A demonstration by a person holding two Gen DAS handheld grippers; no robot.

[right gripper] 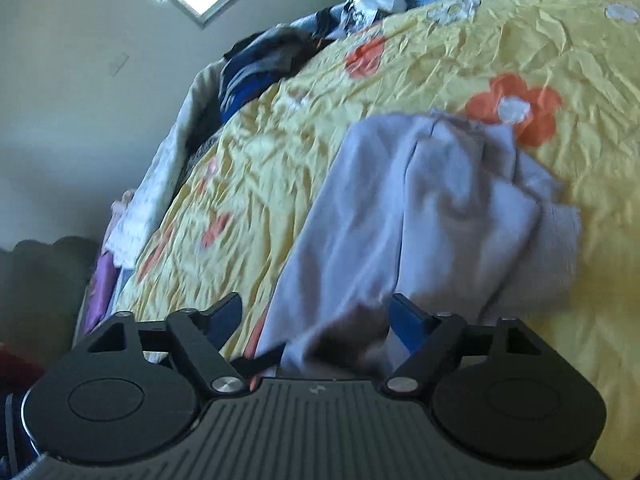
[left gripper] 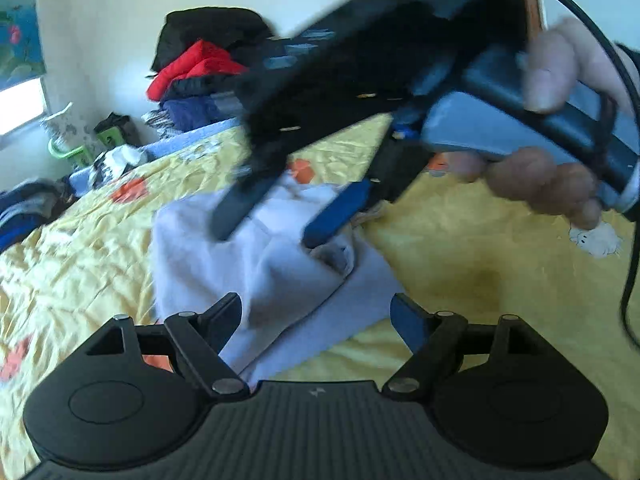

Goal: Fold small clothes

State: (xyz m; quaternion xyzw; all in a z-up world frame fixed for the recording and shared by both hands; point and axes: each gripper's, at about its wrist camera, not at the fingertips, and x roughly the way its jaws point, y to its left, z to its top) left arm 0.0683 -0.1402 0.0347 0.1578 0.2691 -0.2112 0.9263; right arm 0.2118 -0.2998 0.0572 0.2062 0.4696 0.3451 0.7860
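- Centrally, a pale lavender garment [left gripper: 276, 276] lies crumpled and partly folded on the yellow flowered bedspread [left gripper: 460, 264].
- Left wrist view only: the right gripper [left gripper: 276, 216] hangs over the garment's far part, jaws apart, nothing pinched; a hand [left gripper: 560, 128] holds its handle. A clothes pile [left gripper: 200, 76] sits far left.
- Right wrist view only: the garment's [right gripper: 420, 208] near edge runs between the right gripper's parted fingers.
- Left gripper [left gripper: 316, 312]: jaws wide, over the garment's near edge, gripping nothing.

Pale lilac garment [right gripper: 432, 208], partly folded, rumpled, on bedspread [right gripper: 520, 40].
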